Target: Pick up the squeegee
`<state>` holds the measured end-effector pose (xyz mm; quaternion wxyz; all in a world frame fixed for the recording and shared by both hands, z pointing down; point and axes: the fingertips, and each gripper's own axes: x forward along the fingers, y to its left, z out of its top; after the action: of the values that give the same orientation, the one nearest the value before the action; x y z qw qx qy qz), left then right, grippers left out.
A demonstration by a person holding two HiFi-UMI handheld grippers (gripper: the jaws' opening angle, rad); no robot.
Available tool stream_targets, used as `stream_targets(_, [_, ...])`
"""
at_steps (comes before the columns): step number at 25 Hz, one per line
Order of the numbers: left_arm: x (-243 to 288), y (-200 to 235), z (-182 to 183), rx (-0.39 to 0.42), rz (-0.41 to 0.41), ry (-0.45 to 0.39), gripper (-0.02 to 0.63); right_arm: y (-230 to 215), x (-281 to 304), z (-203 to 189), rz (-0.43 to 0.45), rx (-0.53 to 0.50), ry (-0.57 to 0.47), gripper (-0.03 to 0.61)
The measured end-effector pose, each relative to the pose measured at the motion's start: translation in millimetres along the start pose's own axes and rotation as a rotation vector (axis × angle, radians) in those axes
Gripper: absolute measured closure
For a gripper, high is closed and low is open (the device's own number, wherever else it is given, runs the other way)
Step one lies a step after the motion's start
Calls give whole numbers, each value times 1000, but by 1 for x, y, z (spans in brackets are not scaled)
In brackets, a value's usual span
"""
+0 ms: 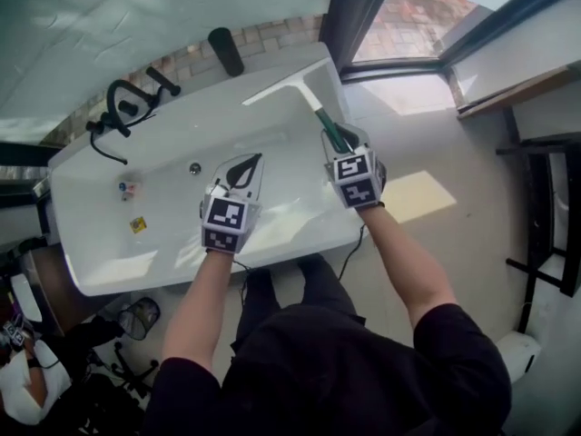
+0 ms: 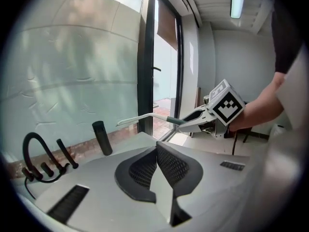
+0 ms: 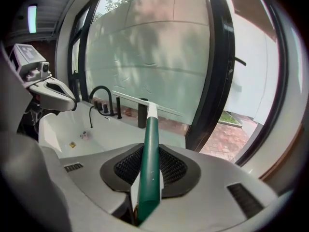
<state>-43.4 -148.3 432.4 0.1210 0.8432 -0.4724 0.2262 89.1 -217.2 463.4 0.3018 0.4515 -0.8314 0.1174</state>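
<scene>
Over the bathtub [image 1: 100, 280]: small bits [image 1: 129, 189] on its floor, too tiny for me to identify. Left tongs [image 1: 245, 171] pressed together, nothing between them. Right tongs [image 1: 338, 140] clamped on the squeegee [image 1: 300, 89] by its green handle. Handle's butt is buried in the tongs; blade sits over the tub's far rim.

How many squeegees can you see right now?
1. The squeegee is clamped by its green handle in the right gripper, with its blade above the far rim of the bathtub. No other shows.
</scene>
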Motion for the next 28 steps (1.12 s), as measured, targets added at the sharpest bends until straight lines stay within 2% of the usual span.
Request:
stream_targets(4, [-97, 5, 16, 69, -41, -66, 609, 63, -72, 33, -22, -23, -55, 477])
stream_targets(7, [-157, 2, 19, 111, -72, -103, 609, 110, -124, 47, -35, 4, -99, 477])
stream_targets(10, [-206, 9, 15, 145, -96, -140, 609, 156, -163, 59, -61, 27, -154, 477])
stream_targets(13, [-243, 3, 9, 166, -117, -161, 609, 184, -207, 59, -99, 50, -215, 477])
stream_targets(18, [-273, -1, 1, 171, -125, -173, 609, 207, -251, 56, -131, 68, -272, 477])
stream_targets(20, [-278, -6, 6, 167, -114, -190, 609, 208, -259, 51, -123, 45, -295, 477])
stream_targets(24, [-282, -24, 22, 163, -87, -215, 609, 204, -278, 47, -98, 80, -296, 477])
stream_targets(28, [-278, -41, 35, 167, -50, -219, 609, 191, -287, 46, -52, 41, -288, 477])
